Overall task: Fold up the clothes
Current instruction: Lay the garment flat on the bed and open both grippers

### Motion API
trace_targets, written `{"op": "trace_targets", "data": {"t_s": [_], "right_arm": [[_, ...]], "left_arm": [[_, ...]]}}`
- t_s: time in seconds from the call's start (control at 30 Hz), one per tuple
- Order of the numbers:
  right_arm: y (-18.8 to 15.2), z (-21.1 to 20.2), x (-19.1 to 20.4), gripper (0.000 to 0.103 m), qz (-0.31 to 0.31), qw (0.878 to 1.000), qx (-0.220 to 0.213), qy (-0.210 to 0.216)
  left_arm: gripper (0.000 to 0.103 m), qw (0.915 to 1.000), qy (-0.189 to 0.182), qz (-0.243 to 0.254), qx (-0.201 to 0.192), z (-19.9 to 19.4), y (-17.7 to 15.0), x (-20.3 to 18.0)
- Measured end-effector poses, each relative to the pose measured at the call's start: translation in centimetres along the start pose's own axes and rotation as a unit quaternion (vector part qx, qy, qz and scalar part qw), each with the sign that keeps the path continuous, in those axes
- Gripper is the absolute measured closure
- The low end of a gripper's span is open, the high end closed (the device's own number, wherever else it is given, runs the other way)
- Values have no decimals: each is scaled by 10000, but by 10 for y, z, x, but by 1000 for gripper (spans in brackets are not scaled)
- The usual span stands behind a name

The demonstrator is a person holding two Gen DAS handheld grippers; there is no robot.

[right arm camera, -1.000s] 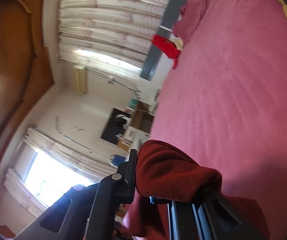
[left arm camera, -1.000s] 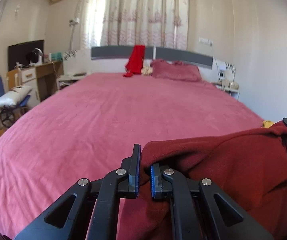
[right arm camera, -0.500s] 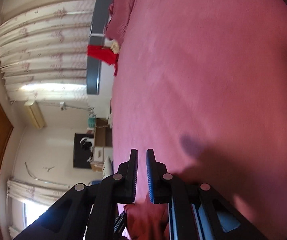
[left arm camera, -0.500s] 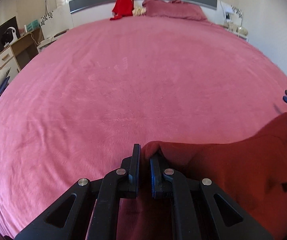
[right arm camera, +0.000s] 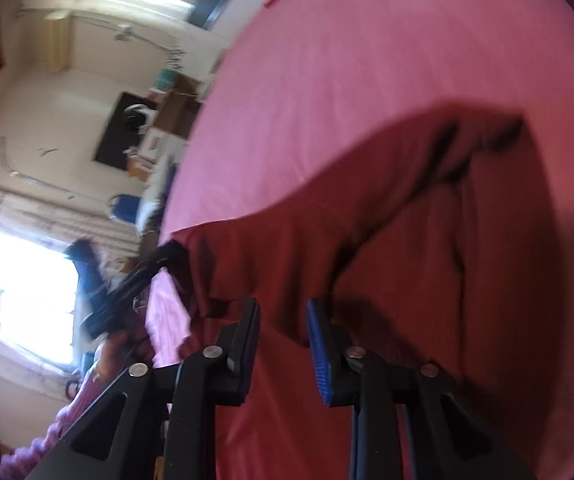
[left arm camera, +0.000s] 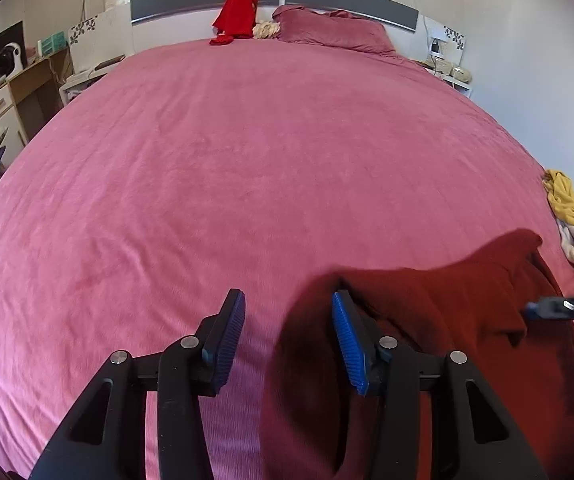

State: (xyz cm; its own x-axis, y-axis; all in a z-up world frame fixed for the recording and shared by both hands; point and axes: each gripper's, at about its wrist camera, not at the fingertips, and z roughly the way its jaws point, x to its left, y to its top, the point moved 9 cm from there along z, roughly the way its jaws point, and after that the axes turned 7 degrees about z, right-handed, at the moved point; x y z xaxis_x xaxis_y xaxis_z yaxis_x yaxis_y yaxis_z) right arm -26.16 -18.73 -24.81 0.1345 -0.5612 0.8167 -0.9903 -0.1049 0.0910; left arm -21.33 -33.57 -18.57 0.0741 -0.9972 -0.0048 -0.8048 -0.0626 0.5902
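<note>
Lying on the near right part of the bed (left arm camera: 247, 152): the dark red garment (left arm camera: 447, 304), spread loosely, rumpled along its far edge. Hovering just above its left edge, the left hand-held gripper (left arm camera: 287, 340), fingers wide apart and gripping nothing, the right finger resting over the cloth. Hanging over the same garment in the right wrist view, the right hand-held gripper (right arm camera: 283, 344), likewise parted, with no cloth pinched between the pads. Sitting at the far right edge of the bed, well apart: a yellow garment (left arm camera: 567, 200). Draped at the headboard, far off: a bright red garment (left arm camera: 239, 8) beside the pillow (left arm camera: 327, 32).

Judging the step: laying the dark red garment flat, either ahead of folding or between folds; not settling which, since no clean crease is showing. Calling next, probably, for reaching to an edge or corner with both sets of fingers, closing on the cloth only, and keeping the bedcover beneath out of the pinch.
</note>
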Motion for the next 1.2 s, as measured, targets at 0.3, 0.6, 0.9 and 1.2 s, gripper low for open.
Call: {"op": "trace_targets", "data": {"t_s": [0.3,0.6,0.9,1.2], "right_arm": [[42,48,11,95,859,9937,372,613],[190,36,-1,74,1576,9785,-1084,777],[147,-40,-8,72,515,9950,-853,23],[2,-154,-51,70,216,9872,-1095,-1143]], "left_arm": [[55,9990,386,-193,78,22,-4,10],[48,9967,800,-30,106,50,33,31],[46,9926,930,-775,46,16,5,78],[46,9883,299,-1488,121,-74,-89,87]]}}
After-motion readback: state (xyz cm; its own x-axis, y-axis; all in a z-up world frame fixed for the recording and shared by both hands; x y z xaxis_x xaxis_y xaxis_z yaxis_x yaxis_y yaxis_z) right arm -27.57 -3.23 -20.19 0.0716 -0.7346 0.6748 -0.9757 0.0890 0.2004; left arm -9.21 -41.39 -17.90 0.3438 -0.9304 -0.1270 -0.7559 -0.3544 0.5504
